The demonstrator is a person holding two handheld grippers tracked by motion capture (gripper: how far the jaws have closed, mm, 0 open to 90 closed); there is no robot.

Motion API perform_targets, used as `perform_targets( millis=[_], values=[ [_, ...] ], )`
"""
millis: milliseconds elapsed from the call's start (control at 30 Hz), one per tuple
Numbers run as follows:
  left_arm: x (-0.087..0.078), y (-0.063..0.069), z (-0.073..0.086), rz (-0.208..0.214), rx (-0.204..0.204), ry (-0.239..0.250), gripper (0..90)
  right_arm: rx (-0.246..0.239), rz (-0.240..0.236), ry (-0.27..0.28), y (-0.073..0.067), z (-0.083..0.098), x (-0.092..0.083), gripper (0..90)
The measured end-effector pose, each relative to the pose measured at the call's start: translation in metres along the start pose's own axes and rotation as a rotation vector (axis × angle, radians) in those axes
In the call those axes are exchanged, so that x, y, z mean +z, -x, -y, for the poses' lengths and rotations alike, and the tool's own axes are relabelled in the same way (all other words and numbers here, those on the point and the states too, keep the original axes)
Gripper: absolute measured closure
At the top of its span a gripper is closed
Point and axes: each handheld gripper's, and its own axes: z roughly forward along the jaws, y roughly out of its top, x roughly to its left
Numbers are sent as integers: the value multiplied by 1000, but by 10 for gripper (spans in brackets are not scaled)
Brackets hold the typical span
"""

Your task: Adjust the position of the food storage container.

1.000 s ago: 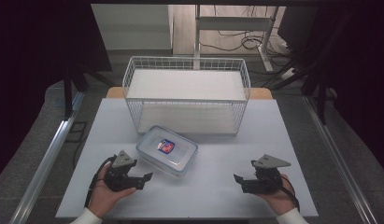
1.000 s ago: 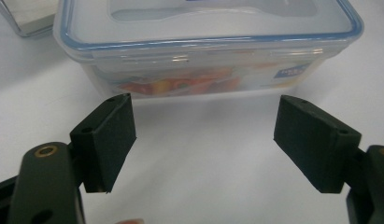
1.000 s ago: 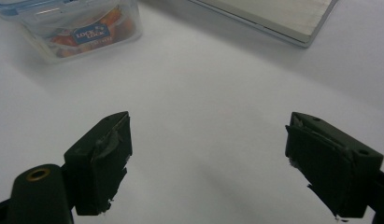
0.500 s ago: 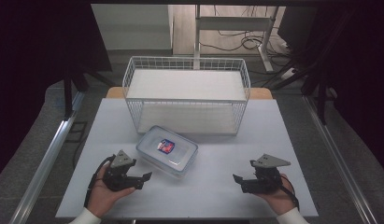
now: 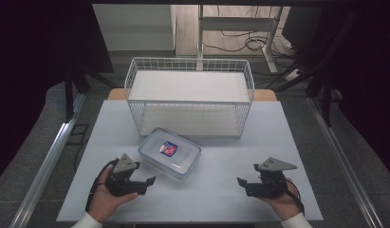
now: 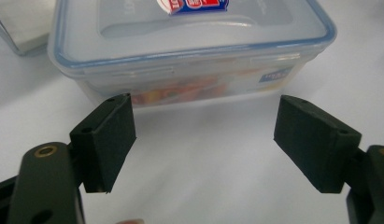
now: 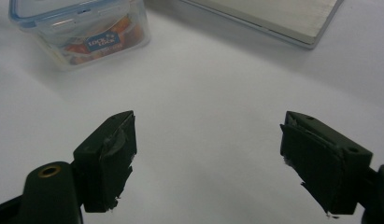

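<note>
**Nearly there: left gripper lined up on the food box**

Seemingly the work is at its approach step, with nothing gripped yet.

From the high view, a clear lidded food box lies on the white table, just in front of a white wire basket that stands at the table's far side. The left gripper sits near the box's near-left corner, close but apart from it. The right gripper rests well off to the right, pointing across the table toward the box, with bare tabletop between them.

In the left gripper view, the box fills the upper part — blue seal round the lid, a red and blue label on top, colourful contents showing through the wall. The left gripper stands wide, both pads short of the box's near wall and holding nothing.

In the right gripper view, the box lies far off at upper left and the basket's base at upper right. The right gripper is also spread wide and empty, though its jaws have just been closing a little, with only table between them.

My reading: the next move is for the left gripper to ease forward until its pads straddle a wall or corner of the box, then close. The box looks wider than the gap, so an edge grip — or help from the right side — seems needed.
</note>
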Motion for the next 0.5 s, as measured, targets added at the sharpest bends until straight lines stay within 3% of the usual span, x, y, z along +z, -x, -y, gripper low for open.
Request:
perform_targets(
  millis=[367, 500],
  values=[
    [-3, -6, -19, -2, -21, 26, 237, 2, -27, 4, -1, 1, -5, 201],
    [-7, -10, -32, 35, -23, 30, 240, 7, -15, 2, 2, -1, -4, 206]
  ],
)
